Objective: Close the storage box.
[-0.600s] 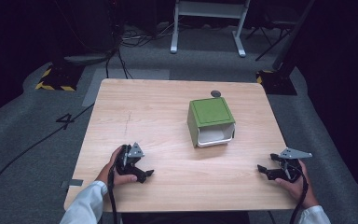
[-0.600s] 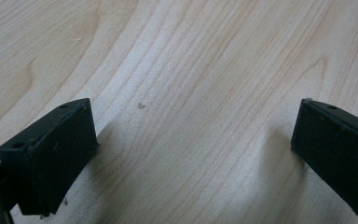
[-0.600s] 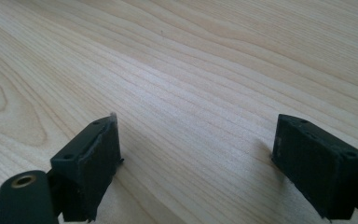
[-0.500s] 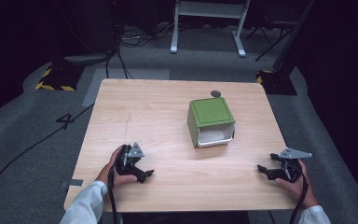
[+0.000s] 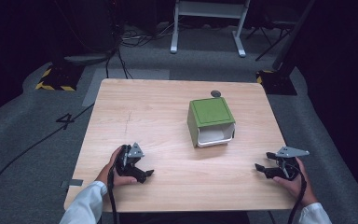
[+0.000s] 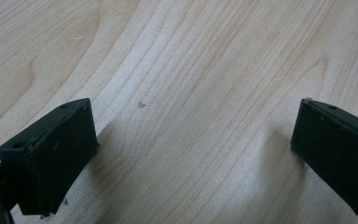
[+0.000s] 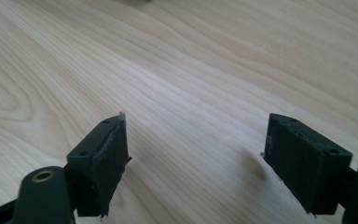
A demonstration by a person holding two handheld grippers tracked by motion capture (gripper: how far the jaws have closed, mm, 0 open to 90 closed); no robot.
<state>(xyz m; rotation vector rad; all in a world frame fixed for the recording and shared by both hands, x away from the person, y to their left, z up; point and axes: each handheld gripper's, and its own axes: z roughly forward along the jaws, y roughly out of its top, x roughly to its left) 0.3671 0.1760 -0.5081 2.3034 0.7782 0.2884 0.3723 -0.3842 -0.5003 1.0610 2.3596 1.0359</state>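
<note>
No visible change from the earlier frames. Left gripper (image 5: 142, 171) and right gripper (image 5: 266, 169) on wooden table (image 5: 158, 116), jaws wide, empty; green box (image 5: 210, 120) between, farther back.

One table (image 5: 168, 121) bears one green bin (image 5: 210, 122) and one small dark object (image 5: 215, 93) at its far edge. Two grippers are there, the left (image 5: 142, 173) and the right (image 5: 261, 169), one in each of two hands.
</note>
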